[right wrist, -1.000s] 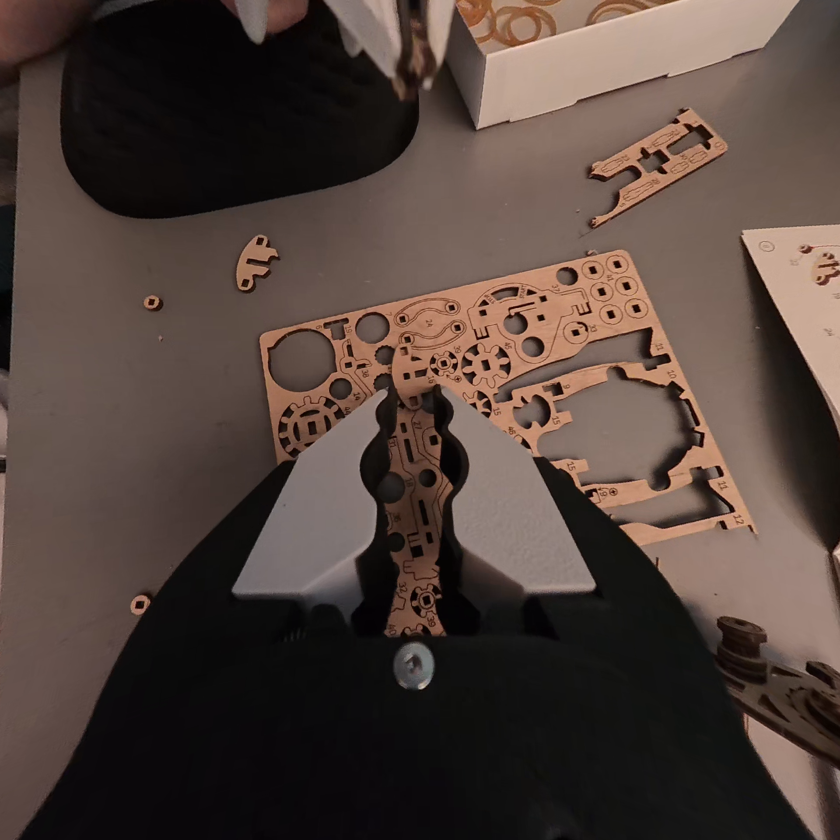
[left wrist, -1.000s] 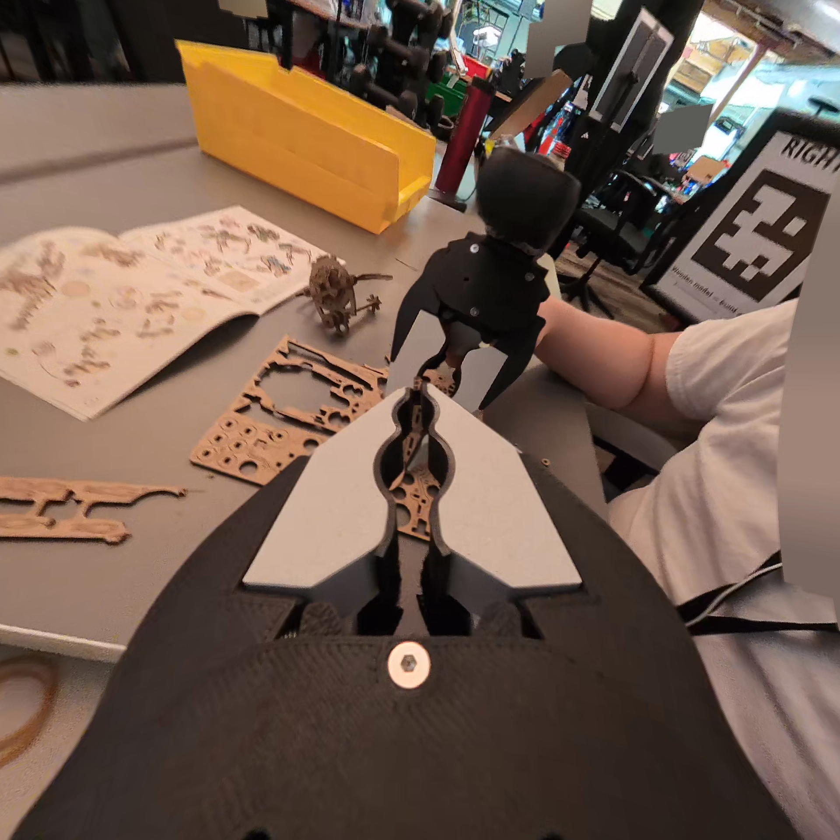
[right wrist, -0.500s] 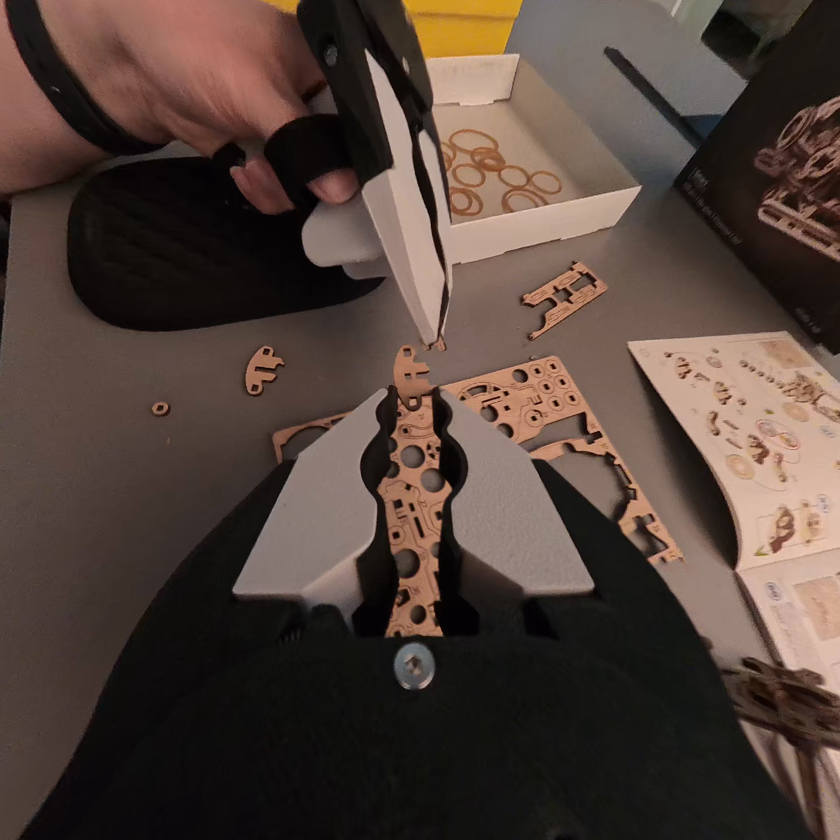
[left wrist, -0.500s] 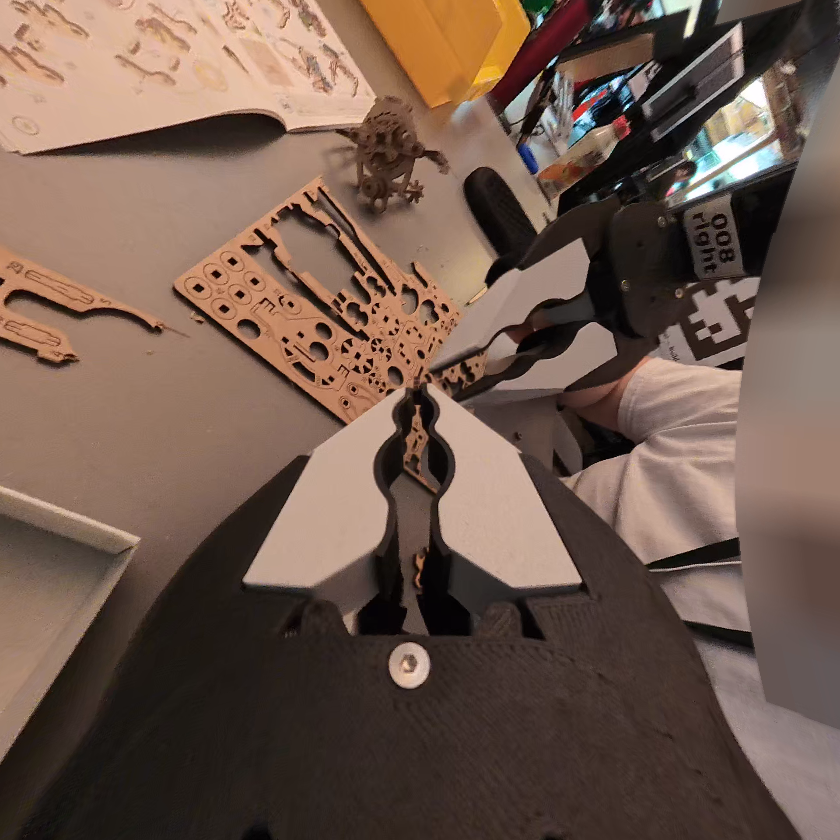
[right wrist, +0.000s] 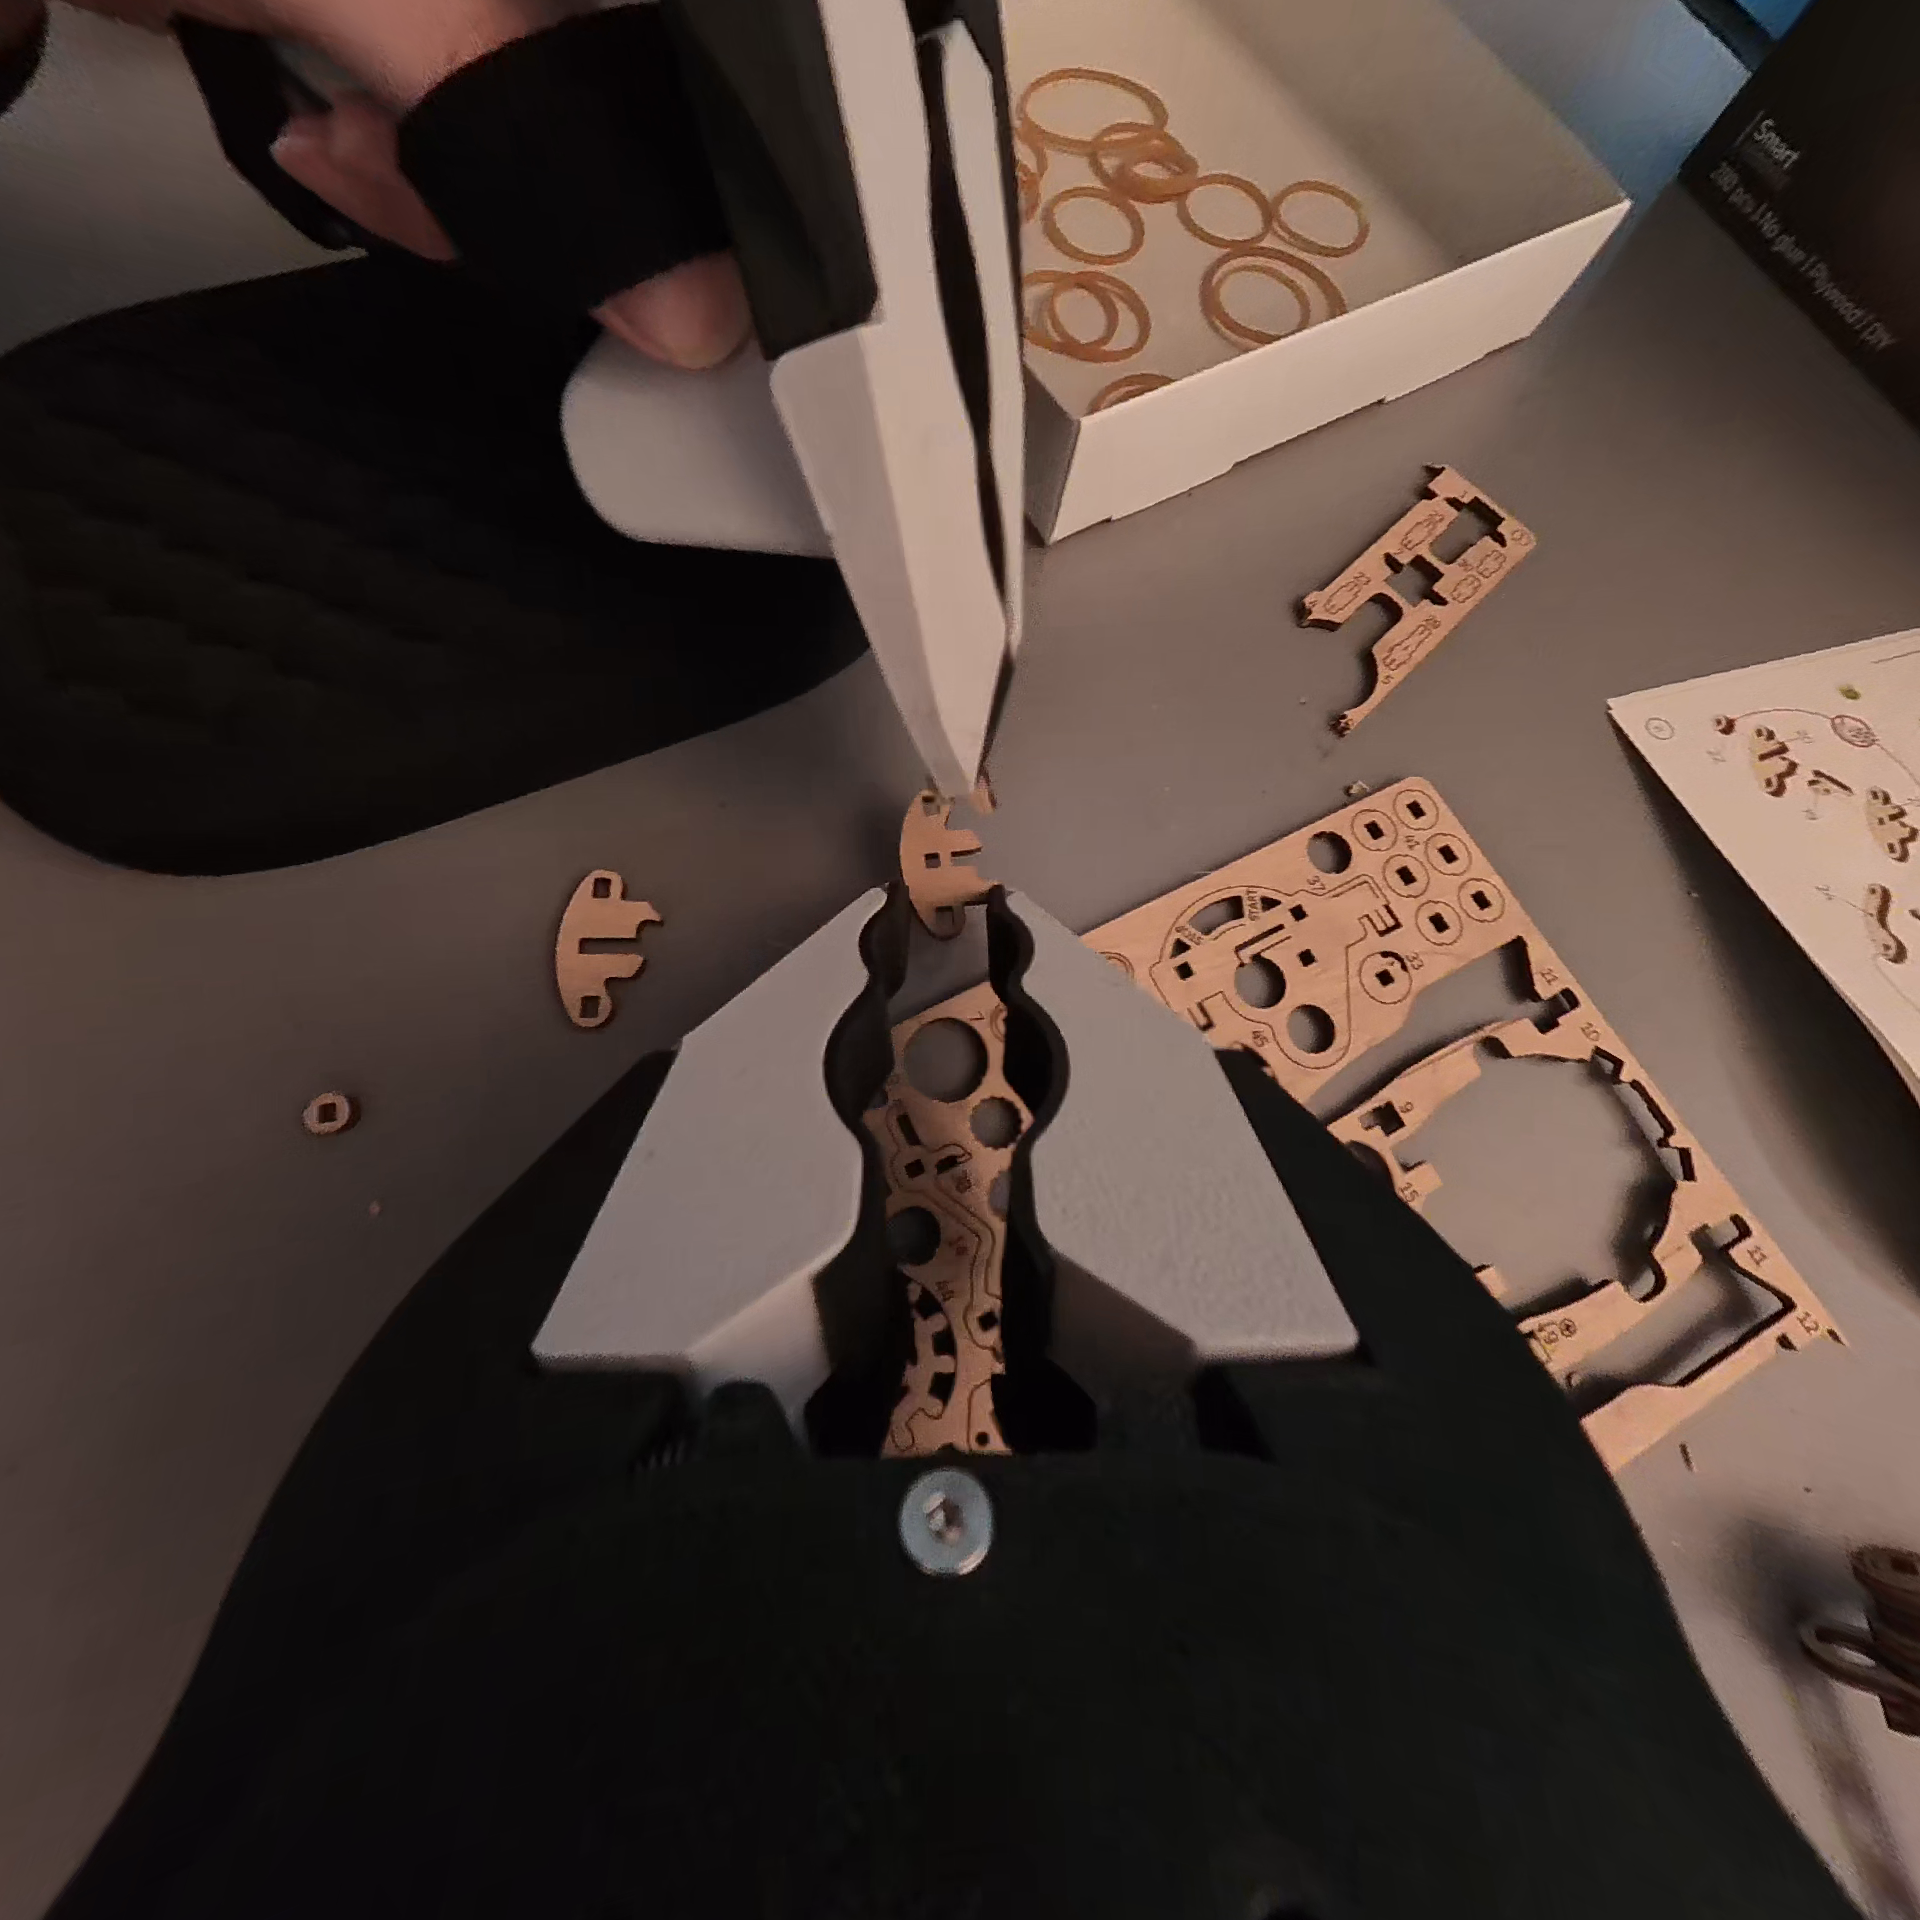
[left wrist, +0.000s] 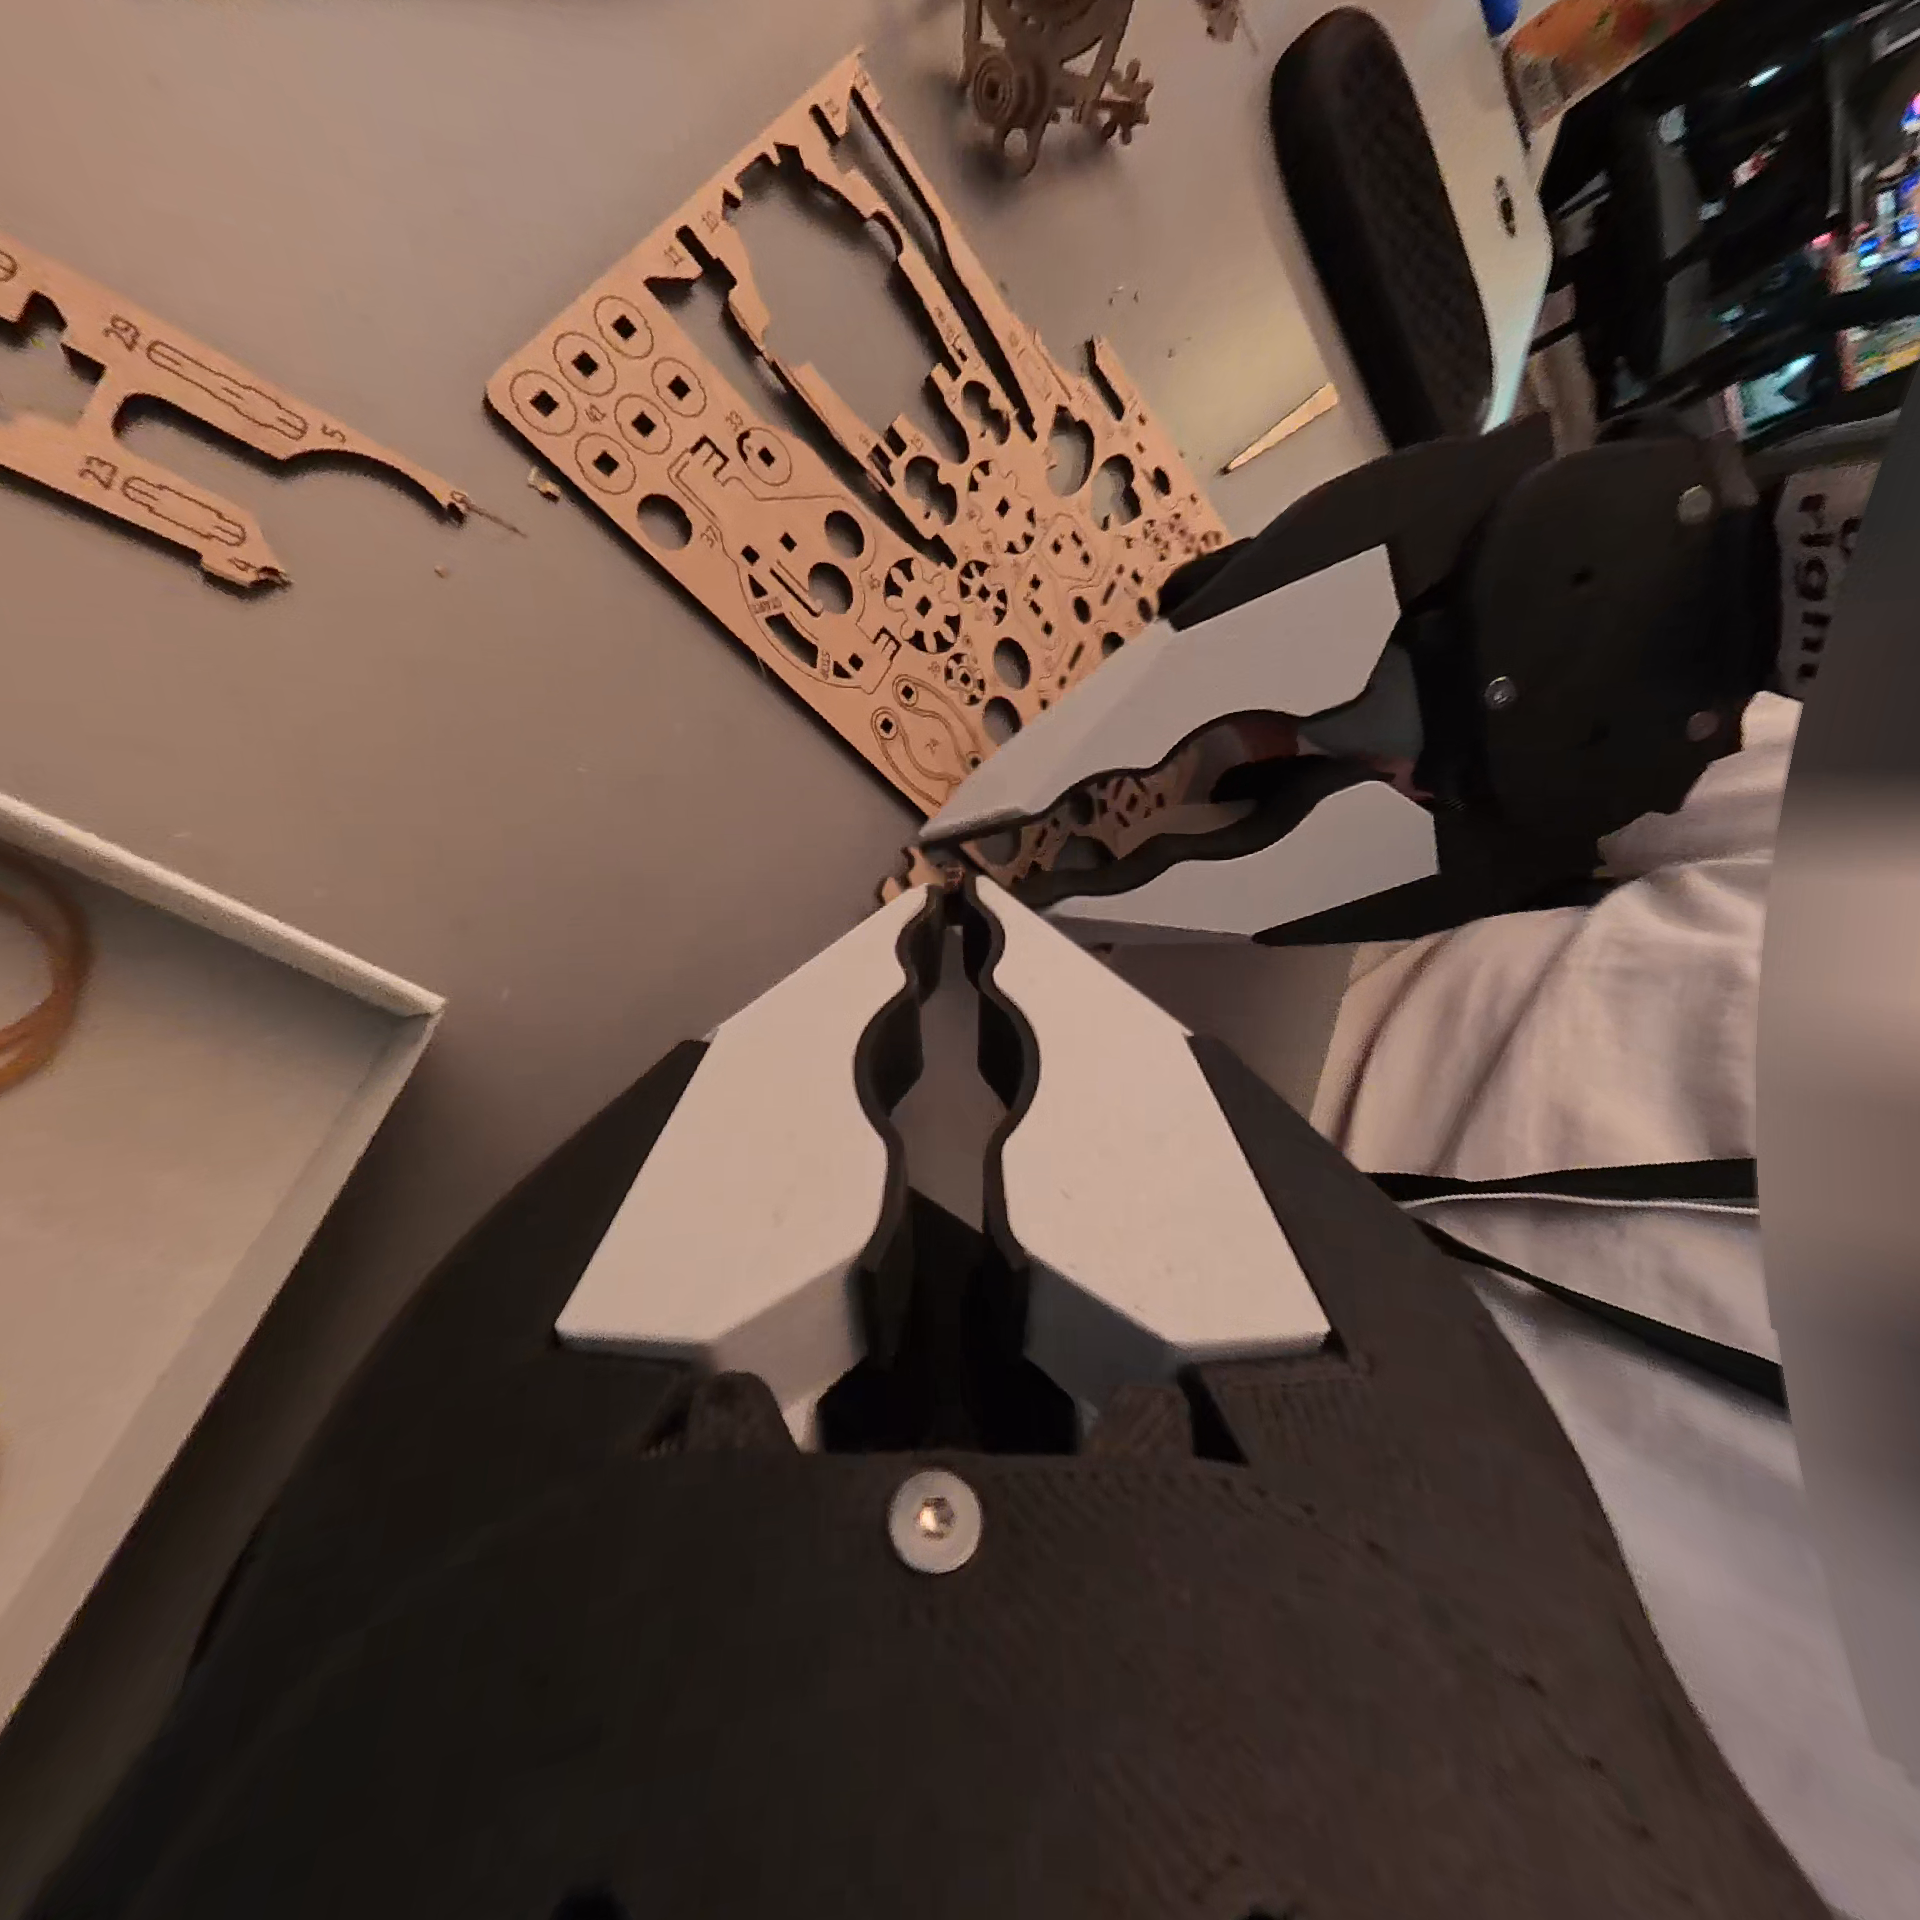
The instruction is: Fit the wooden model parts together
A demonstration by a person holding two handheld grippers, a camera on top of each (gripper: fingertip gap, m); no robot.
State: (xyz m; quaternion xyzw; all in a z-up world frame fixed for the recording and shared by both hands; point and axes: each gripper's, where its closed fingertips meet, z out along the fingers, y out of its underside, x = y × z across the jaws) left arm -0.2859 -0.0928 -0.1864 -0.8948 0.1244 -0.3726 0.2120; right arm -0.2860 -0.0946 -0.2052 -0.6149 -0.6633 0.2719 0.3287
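My right gripper (right wrist: 943, 902) is shut on a small curved wooden part (right wrist: 938, 860) that sticks out past its tips, held above the table. My left gripper (right wrist: 971, 784) comes down from above, and its tips almost touch that part's top edge. In the left wrist view my left gripper (left wrist: 948, 902) is shut on a tiny thin wooden part seen edge-on at its tips. There the right gripper (left wrist: 940, 836) reaches in from the right, and its part (left wrist: 906, 881) meets my left tips.
A cut wooden sheet (right wrist: 1455, 1101) lies under the grippers, with a wooden strip (right wrist: 1413, 592) beyond it. A white box (right wrist: 1330, 416) holds rubber bands. A loose part (right wrist: 603, 948), a black pad (right wrist: 312, 582), a booklet (right wrist: 1808, 831) and a partly built model (left wrist: 1049, 73) lie around. Both grippers' tips are close together, under 4 cm apart. The partly built model (left wrist: 1049, 73) is about 20 centimetres from both grippers' fingertips.
The left gripper has dropped and closed in on the right one, so the tips now nearly touch. Both grippers have stayed shut on their parts.
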